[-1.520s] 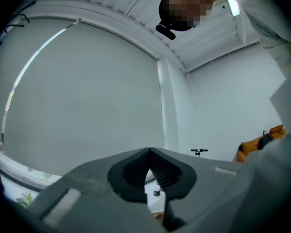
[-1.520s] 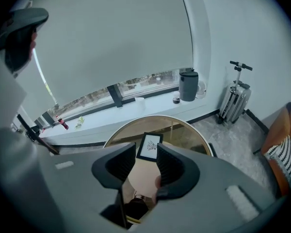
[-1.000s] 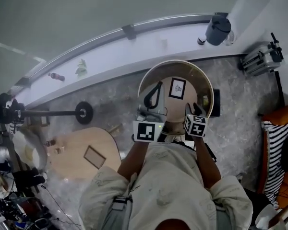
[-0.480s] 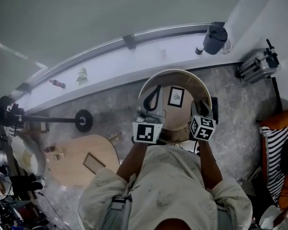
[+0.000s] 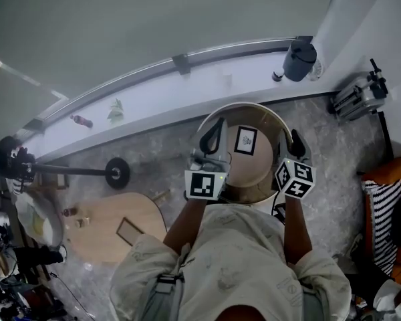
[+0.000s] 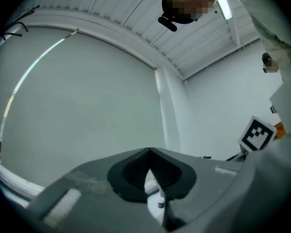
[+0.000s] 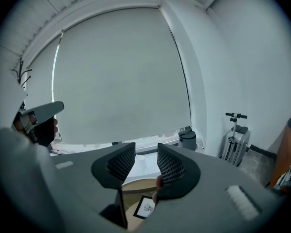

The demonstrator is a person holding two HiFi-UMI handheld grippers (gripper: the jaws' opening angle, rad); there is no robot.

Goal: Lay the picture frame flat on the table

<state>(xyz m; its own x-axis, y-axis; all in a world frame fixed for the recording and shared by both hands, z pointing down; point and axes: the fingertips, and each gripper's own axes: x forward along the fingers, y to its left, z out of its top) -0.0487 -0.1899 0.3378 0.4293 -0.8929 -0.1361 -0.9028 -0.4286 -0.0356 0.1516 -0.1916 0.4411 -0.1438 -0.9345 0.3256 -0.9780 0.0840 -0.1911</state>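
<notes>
Black picture frame (image 5: 246,140) apparently lying flat on round table (image 5: 251,172), hence left gripper (image 5: 213,134) held clear with jaws together, right gripper (image 5: 295,141) clear with jaws narrowly apart, empty.

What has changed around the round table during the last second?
The right claw moved to the person's right, away from the picture frame, and is open and empty. The left claw and the frame, lying on the table, stayed in place.

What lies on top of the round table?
A picture frame, near the middle of the table. The left tongs and right tongs hide parts of its surface.
</notes>
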